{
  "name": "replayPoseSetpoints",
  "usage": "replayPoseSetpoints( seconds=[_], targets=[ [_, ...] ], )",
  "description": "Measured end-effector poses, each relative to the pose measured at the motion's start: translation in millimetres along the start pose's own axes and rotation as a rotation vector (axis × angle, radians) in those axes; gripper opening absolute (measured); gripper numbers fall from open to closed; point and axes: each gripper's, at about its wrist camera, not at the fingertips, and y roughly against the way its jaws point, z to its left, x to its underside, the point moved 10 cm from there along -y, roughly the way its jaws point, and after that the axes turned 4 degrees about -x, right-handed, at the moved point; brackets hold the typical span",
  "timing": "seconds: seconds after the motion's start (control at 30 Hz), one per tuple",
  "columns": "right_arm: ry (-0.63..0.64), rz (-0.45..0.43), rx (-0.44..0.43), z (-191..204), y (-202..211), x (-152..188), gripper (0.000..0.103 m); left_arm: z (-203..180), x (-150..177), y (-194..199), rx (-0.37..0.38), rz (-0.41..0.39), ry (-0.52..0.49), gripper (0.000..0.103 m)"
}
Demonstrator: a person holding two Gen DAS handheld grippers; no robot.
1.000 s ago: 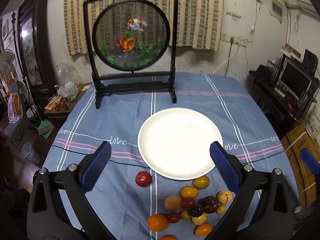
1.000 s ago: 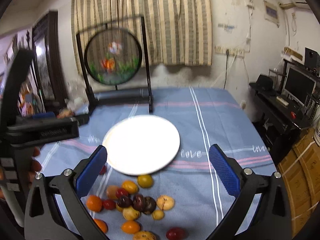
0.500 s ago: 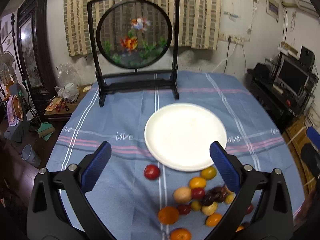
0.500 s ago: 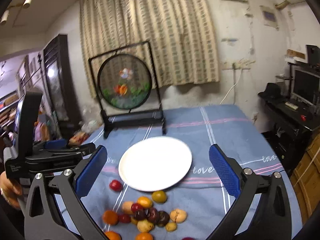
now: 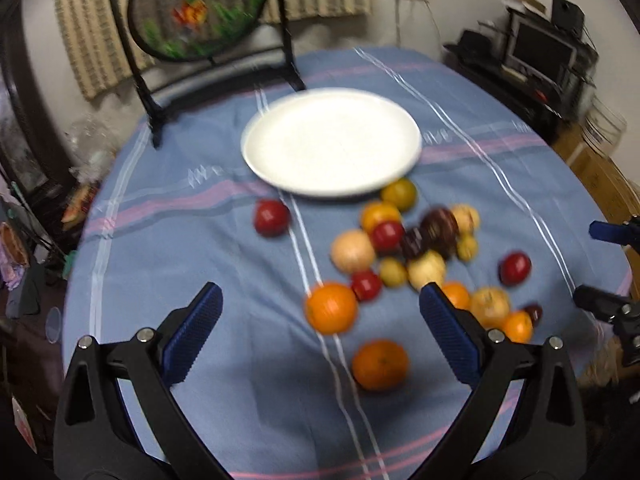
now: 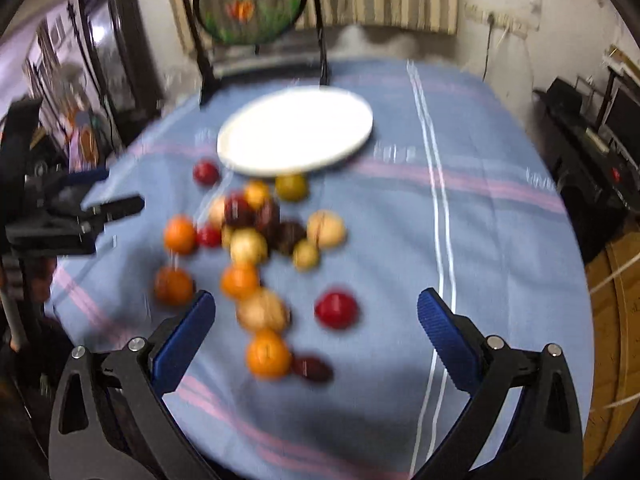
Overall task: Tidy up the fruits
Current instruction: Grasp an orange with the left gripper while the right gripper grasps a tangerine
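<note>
We hover both grippers over fruit (image 5: 404,256) heaped loose on blue cloth (image 5: 192,264), just below bare white plate (image 5: 332,140). Left gripper (image 5: 320,324) gapes wide, holding nothing; right gripper (image 6: 316,320) wide, jaws closing, nothing gripped.

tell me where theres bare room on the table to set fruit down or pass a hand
The white plate is bare. Open cloth lies left of the lone red fruit, and right of the double white stripe in the right wrist view. Crowded: the fruit cluster just below the plate's near rim.
</note>
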Motion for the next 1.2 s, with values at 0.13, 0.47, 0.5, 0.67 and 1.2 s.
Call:
replayPoseSetpoints(
  seconds=[0.13, 0.47, 0.5, 0.67, 1.2],
  targets=[
    [0.044, 0.076, 0.013, 4.8, -10.2, 25.9, 0.079, -12.5, 19.7, -4.7, 0.040, 0.036, -0.031, 0.100],
    [0.004, 0.185, -0.084, 29.4, -39.9, 46.7, 0.059, -31.6, 60.1, -22.1, 0.098, 0.169, -0.048, 0.100],
    [-0.012, 0.193, -0.093, 28.3, -39.8, 46.8, 0.059, -30.1, 61.7, -23.7, 0.098, 0.174, -0.048, 0.100],
    [-0.092, 0.198, -0.150, 29.1, -28.5, 48.0, 0.058, -26.1, 67.5, -24.3, 0.106, 0.191, -0.034, 0.100],
    [-0.132, 0.289, -0.219, 35.3, -48.3, 64.9, 0.047, -16.6, 68.6, -33.2, 0.103, 0.213, -0.037, 0.100]
  ],
)
